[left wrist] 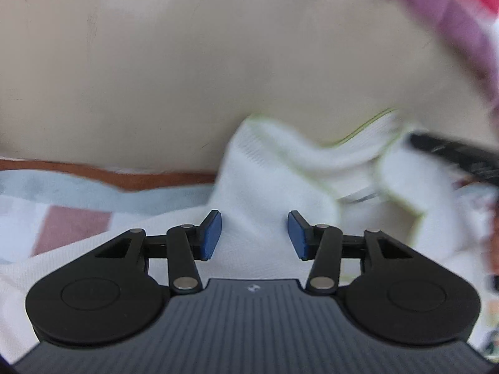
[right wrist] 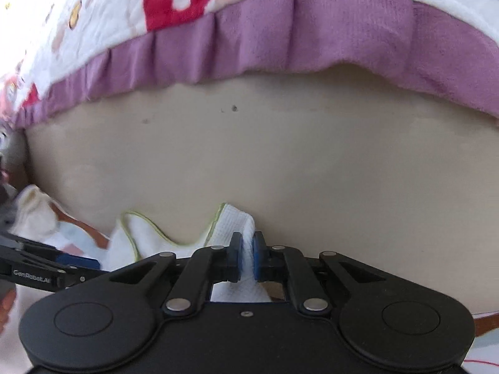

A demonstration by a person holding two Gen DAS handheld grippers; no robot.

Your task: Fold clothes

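Right now the right gripper (right wrist: 247, 257) has its jaws pinched tight on a fold of the white garment (right wrist: 146, 237), whose green-trimmed edge spreads toward nine o'clock across the beige surface (right wrist: 280, 162). A purple-bordered blanket (right wrist: 280, 31) lies at twelve o'clock. Meanwhile the left gripper (left wrist: 254, 237) hovers with jaws partly apart, the pads clear of the cloth; the garment (left wrist: 265, 180) lies between them and runs toward two o'clock.
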